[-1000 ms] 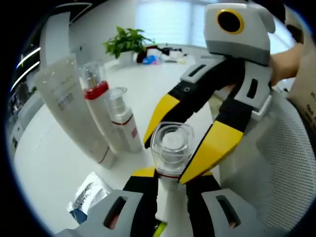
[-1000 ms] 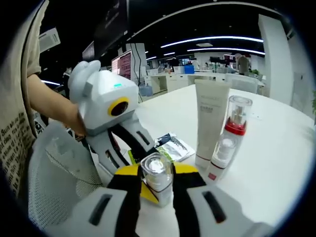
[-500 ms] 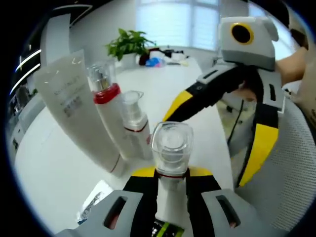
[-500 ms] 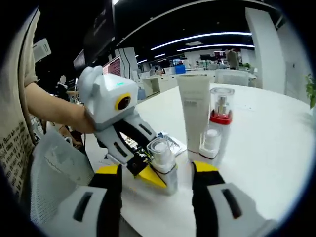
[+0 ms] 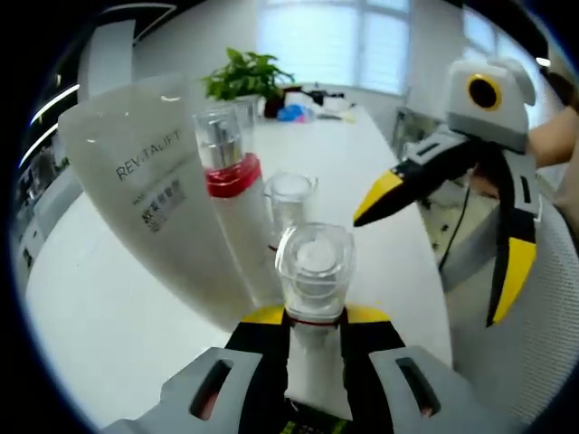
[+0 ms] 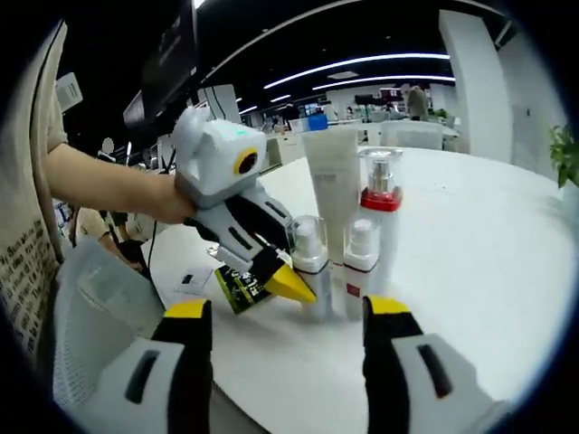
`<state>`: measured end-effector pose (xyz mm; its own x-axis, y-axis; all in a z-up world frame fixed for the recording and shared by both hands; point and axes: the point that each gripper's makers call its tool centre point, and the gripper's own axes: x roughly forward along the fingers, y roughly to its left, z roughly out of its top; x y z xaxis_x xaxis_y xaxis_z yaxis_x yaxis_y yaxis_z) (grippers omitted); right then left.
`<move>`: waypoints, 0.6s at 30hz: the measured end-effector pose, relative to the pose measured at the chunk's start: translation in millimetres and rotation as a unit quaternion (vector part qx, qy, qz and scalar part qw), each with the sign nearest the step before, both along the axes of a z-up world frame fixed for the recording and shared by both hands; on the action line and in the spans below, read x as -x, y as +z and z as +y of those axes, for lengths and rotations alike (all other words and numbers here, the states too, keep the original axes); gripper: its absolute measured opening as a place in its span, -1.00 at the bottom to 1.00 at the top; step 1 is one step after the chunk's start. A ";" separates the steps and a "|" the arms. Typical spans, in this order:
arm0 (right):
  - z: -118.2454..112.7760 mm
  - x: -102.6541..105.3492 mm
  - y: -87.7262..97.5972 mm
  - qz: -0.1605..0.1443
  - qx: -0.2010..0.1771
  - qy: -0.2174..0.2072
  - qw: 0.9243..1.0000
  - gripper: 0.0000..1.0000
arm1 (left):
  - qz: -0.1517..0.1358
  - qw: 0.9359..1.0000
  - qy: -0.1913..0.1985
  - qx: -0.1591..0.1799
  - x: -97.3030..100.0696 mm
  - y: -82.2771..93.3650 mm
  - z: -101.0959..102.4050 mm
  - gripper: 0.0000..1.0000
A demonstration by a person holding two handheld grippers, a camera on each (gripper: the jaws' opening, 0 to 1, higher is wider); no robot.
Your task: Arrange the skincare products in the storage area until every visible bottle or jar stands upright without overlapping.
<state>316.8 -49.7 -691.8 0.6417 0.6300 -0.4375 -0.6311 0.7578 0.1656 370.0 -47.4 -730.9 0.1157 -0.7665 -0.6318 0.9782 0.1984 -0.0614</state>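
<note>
On a white table (image 6: pixel 507 298), the left gripper (image 5: pixel 312 312) clamps a small clear-capped pump bottle (image 5: pixel 314 271) between its yellow-tipped jaws, holding it upright with its base at or just above the tabletop, right beside a cluster of skincare products already standing. In the right gripper view the same held bottle (image 6: pixel 310 267) stands immediately left of a short white bottle with a clear cap (image 6: pixel 361 267), with the tall red-collared pump bottle (image 6: pixel 379 226) and the big white tube (image 6: pixel 332 194) just behind them, all upright with long axes vertical. The left gripper (image 6: pixel 271 262) reaches in from the left of that cluster, a person's hand (image 6: pixel 172 194) behind it. The right gripper (image 6: pixel 289 312) hangs back from the cluster, jaws spread wide and empty, pointing at the group across bare table. A green-and-black sachet (image 6: pixel 237 287) lies flat beneath the left gripper, on the cluster's left side. From the left gripper view, the tube (image 5: pixel 149 212), the red-collared bottle (image 5: pixel 231 203) and the short bottle (image 5: pixel 289 199) rise just beyond the held one. The placing appears nearly done; the left gripper, being the nearer, looks set to release, and whether the held bottle touches its neighbour cannot be told.
</note>
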 end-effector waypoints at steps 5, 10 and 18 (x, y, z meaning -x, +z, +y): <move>-5.3 3.2 -1.3 0.004 0.001 -0.006 1.000 0.36 | 0.000 1.000 0.002 0.004 -4.2 0.5 -2.3 -0.65; -9.3 5.4 -3.6 0.009 0.000 -0.013 1.000 0.37 | -0.001 1.000 0.004 0.006 -8.7 0.9 -4.1 -0.65; -8.7 6.6 -4.8 0.012 -0.002 -0.015 1.000 0.37 | 0.004 1.000 0.004 0.012 -12.5 1.4 -6.3 -0.64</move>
<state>310.1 -58.4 -696.6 0.6501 0.6123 -0.4499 -0.6035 0.7759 0.1839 382.5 -53.7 -729.5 0.1171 -0.7800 -0.6148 0.9760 0.2048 -0.0739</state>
